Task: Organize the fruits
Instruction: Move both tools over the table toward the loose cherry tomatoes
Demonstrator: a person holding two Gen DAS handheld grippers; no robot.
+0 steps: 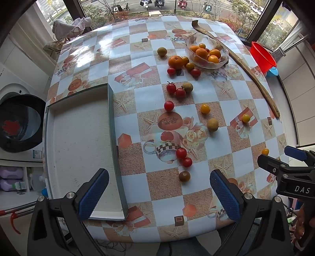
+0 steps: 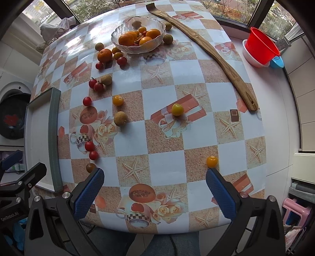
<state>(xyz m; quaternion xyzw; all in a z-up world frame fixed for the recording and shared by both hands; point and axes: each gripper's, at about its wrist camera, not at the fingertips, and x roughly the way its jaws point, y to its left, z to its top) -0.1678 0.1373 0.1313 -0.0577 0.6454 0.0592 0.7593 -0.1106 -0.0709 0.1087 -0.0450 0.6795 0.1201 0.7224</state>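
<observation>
On the patterned tablecloth (image 1: 137, 49), the white tray (image 1: 78, 141) sits at my left, the glass bowl (image 2: 137, 37) of oranges at the far side, and small fruits (image 1: 181, 153) lie scattered between. Both my left gripper (image 1: 159, 194) and right gripper (image 2: 155, 192) hover spread wide, holding nothing.

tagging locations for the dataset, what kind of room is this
Probably a home laundry or utility nook by a window, used as a dining spot: a front-loading washing machine stands left of the table with its printed cloth, a glass fruit bowl sits on it, and parked scooters show outside.
</observation>
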